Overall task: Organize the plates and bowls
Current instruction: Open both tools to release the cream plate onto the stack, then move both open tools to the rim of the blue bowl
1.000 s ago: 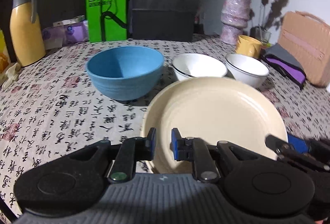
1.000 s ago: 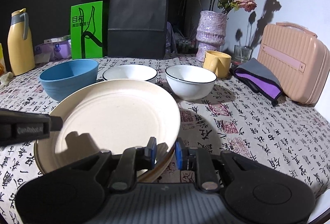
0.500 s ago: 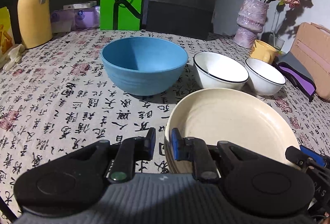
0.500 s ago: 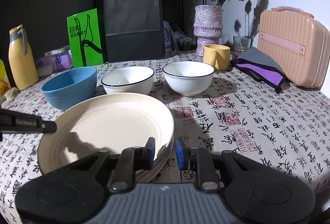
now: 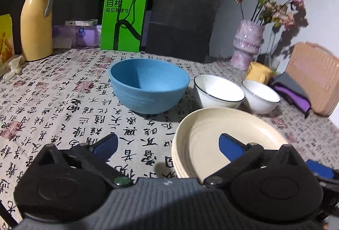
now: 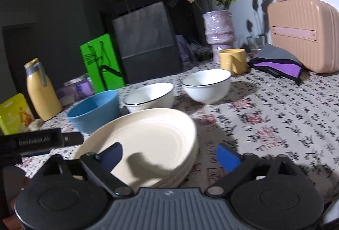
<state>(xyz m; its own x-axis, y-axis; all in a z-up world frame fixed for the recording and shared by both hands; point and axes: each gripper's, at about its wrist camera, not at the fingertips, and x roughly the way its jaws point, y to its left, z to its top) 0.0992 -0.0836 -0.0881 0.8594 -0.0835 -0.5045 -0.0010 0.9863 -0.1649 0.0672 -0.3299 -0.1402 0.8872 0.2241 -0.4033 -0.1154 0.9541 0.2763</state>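
Note:
A stack of cream plates (image 5: 211, 130) (image 6: 148, 137) lies on the patterned tablecloth. My left gripper (image 5: 167, 145) is opening, its blue pads wide apart around the stack's left rim and not pressing on it. My right gripper (image 6: 169, 154) is opening too, its jaws straddling the right rim without touching it. Behind the plates stand a blue bowl (image 5: 148, 90) (image 6: 93, 111) and two white bowls with dark rims (image 5: 218, 93) (image 5: 261, 98) (image 6: 150, 96) (image 6: 206, 86). The left gripper's body (image 6: 38, 141) shows at the left edge of the right wrist view.
Along the back stand a yellow jug (image 5: 37, 20), a green bag (image 5: 124, 18), a black paper bag (image 5: 182, 22) and a vase of dried flowers (image 5: 246, 46). A yellow mug (image 6: 232, 60), a purple-grey cloth (image 6: 277, 62) and a pink case (image 6: 303, 33) sit at the right.
Both grippers were shut on the top plate's rim, holding it tilted above the stack. The plate came down flat onto the stack, and both jaws have swung wide apart.

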